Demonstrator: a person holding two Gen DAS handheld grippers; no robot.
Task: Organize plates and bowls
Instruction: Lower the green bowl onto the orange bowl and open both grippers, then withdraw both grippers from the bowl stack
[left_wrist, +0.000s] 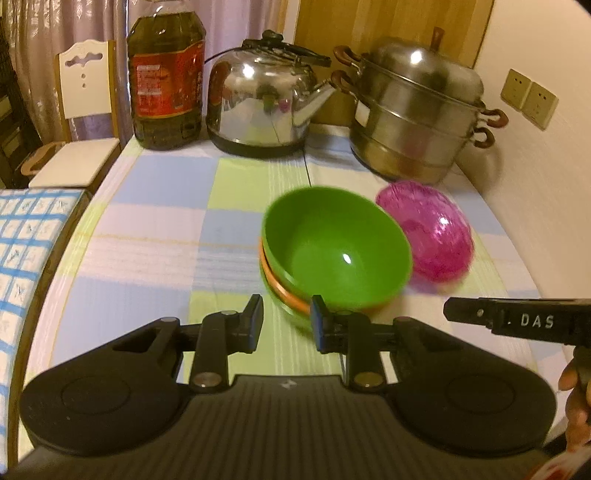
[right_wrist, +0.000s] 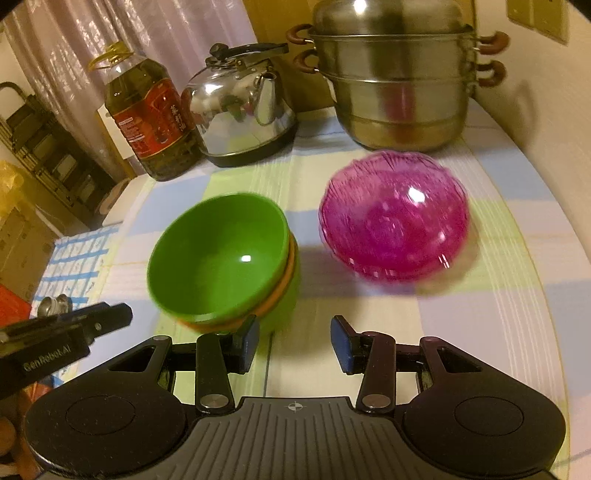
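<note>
Left gripper (left_wrist: 286, 322): jaws parted, empty. Right gripper (right_wrist: 294, 341): wider, empty. Stacked bowls (right_wrist: 218, 258) at eleven o'clock; lower bowls mostly hidden.

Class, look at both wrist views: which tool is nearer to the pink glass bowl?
Right. The right tool sits just below-left of the pink glass bowl; the left tool lies beyond the stacked green bowls.

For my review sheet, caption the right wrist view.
Open right hand-held gripper faces nested green bowls beside stacked pink bowls on a checked tablecloth.
</note>
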